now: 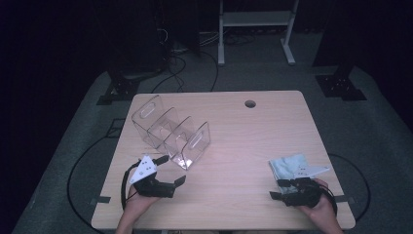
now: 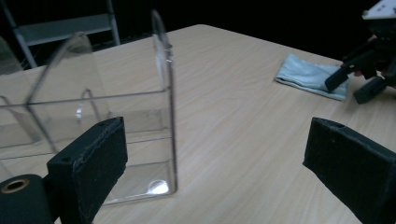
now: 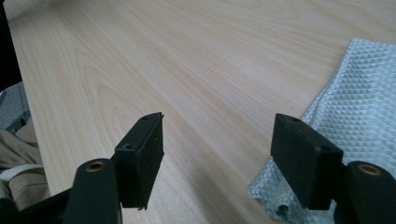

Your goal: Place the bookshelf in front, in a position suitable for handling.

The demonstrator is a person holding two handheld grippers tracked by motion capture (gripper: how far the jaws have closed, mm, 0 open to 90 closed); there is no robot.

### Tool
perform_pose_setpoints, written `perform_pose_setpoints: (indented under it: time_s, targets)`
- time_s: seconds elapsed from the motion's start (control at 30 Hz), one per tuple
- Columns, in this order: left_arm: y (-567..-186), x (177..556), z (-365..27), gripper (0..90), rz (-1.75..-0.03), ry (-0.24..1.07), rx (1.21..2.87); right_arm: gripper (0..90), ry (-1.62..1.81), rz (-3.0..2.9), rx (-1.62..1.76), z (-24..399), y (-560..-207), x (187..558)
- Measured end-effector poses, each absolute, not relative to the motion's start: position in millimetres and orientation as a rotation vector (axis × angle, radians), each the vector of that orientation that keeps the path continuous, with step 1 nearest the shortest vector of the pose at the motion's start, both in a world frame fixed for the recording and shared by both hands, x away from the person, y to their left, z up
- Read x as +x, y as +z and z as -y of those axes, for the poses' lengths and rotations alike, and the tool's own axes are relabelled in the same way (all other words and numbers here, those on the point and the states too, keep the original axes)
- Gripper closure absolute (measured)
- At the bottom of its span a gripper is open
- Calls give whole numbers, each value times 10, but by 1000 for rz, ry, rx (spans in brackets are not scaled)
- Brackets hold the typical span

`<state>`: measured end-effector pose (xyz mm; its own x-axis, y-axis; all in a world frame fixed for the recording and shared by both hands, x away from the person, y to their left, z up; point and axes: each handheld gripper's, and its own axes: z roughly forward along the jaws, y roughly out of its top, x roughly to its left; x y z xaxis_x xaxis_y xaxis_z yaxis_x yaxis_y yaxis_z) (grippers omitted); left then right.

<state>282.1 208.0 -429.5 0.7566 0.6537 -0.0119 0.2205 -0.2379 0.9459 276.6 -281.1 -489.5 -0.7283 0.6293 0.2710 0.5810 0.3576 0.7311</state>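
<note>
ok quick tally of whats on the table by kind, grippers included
clear plastic organizer: 1
light blue cloth: 1
handheld grippers: 2, left gripper and right gripper, both open
total: 4

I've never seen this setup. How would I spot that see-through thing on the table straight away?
Start at the wooden table and look to its left half, just beyond the left gripper. There stands a clear plastic organizer with upright dividers and slot handles at both ends. It is the table's one transparent, rigid thing; the folded pale blue cloth by the right gripper lies flat.
</note>
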Motion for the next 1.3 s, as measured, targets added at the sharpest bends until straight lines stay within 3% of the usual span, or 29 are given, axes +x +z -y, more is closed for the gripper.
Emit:
perform_pose_setpoints:
  time_s: [0.7, 1.3]
  targets:
    - [-4226, 3044, -2281, 28, -748, 533, 1838, 339, 1317, -2552, 1140, 2785, -4925, 2773]
    - [-3976, 3334, -2056, 21, -763, 531, 1877, 338, 1307, -2562, 1138, 2774, -4930, 2773]
